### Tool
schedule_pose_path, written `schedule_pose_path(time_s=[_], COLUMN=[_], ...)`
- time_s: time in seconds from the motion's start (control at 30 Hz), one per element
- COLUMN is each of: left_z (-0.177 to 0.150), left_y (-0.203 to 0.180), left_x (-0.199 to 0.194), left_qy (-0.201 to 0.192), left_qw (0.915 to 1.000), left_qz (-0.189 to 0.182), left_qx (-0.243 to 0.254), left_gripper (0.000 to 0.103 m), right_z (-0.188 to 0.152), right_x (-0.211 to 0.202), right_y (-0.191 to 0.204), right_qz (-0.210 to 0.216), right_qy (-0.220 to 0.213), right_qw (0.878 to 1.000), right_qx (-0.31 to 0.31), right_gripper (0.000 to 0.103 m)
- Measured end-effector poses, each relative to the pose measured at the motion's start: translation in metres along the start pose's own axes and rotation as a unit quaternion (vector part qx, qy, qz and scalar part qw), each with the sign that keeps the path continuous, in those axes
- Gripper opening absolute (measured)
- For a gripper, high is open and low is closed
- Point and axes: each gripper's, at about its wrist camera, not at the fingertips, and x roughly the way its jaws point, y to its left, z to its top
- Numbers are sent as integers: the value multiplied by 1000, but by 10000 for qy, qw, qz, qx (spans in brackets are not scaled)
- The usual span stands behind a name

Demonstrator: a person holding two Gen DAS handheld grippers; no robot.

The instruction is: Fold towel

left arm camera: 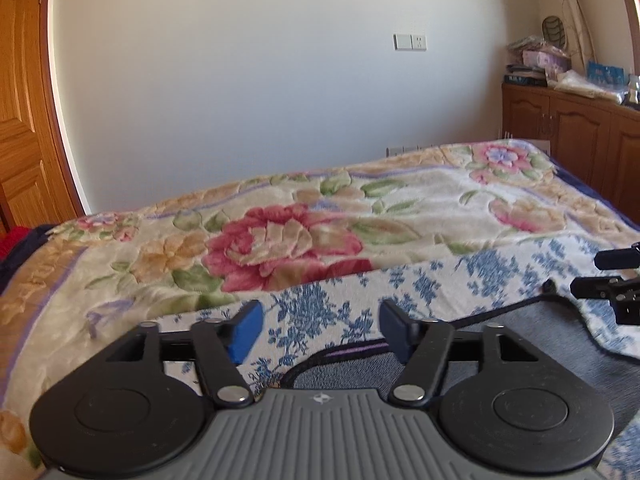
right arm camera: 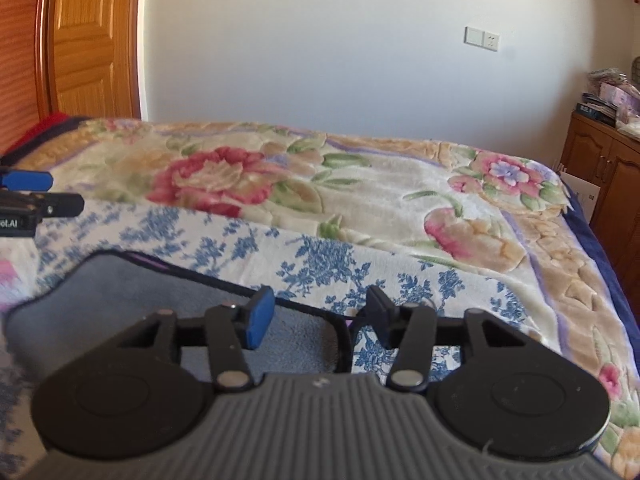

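Two wrist views, both looking across a bed [left arm camera: 120,280] wearing a big floral blanket. Left wrist first: the left gripper [left arm camera: 320,330] is hanging with its jaws apart and nothing between the blue pads [left arm camera: 246,330], and only here the right gripper [left arm camera: 612,276] is poking in at the right edge. The towel [left arm camera: 500,360], grey with a dark border, is lying flat on a blue-and-white flowered cloth [left arm camera: 460,276] on the bed's near side. A wooden cabinet [left arm camera: 568,128] is carrying a pile of boxes and bags, too blurry to identify.

Right wrist: the right gripper [right arm camera: 316,316] is also sitting open, empty, over the towel's [right arm camera: 132,288] rounded right corner. This view is catching the left gripper [right arm camera: 36,192] at the left edge, plus more of the wooden door [right arm camera: 88,40].
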Motion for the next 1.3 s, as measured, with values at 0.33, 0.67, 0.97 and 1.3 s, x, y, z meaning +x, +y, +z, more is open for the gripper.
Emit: schedule_pose_path(time_s=[0.33,0.67,0.97,1.3], left_z=[35,56,54,47], left_y=[-2,-2,-2,-7], left_x=[-88,-161,-222,-287], left_qy=[-322,-496,-626,-893], left_qw=[9994,9987,9979,9959], left_qz=[75,71,113,4], left_qx=[57,97,77,149], left_gripper=[85,88,95,103], right_z=[23,34,26,20], right_x=[-73,-132,-175,-220], right_y=[15,27,34,45], right_qz=[175,277,163,222], right_qy=[-350,-528,-564,-724], right_qw=[9991,9980,9981,9969], right_qx=[146,203,196,203], right_gripper=[53,53,63,89])
